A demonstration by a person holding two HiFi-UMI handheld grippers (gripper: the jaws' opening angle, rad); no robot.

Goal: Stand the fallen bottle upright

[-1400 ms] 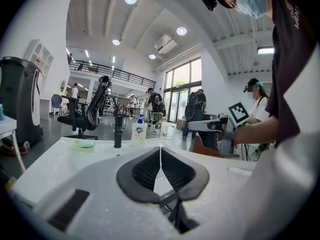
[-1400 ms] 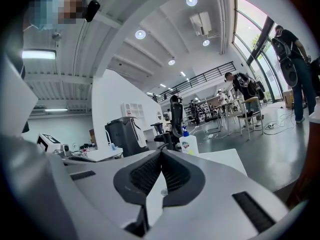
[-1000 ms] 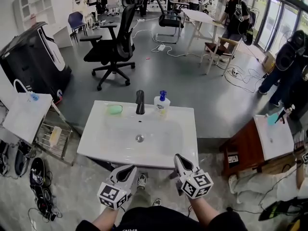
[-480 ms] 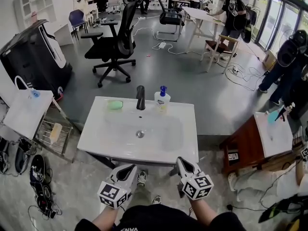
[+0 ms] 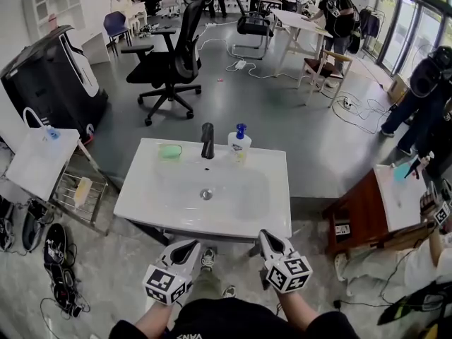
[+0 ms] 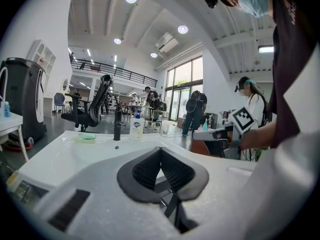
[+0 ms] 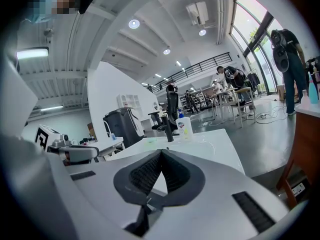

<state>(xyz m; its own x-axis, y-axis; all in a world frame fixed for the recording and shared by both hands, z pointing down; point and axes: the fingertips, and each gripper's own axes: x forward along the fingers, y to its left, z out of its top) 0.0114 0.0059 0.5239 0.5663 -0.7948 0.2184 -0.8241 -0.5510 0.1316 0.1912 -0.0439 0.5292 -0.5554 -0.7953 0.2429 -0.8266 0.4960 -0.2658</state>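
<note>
A clear pump bottle with a blue top stands upright at the back of the white sink, just right of the black faucet. It also shows far off in the left gripper view, as the bottle, and in the right gripper view, as the bottle. My left gripper and right gripper hover side by side in front of the sink's near edge, well short of the bottle. Both are shut with nothing between the pads: left gripper, right gripper.
A green soap bar lies left of the faucet. A small white table and wire rack stand to the left, a wooden cabinet to the right. An office chair and people are beyond the sink.
The right gripper has dropped slightly; the left has stayed put. The head view has shifted a little, so the sink sits slightly higher in the picture.
</note>
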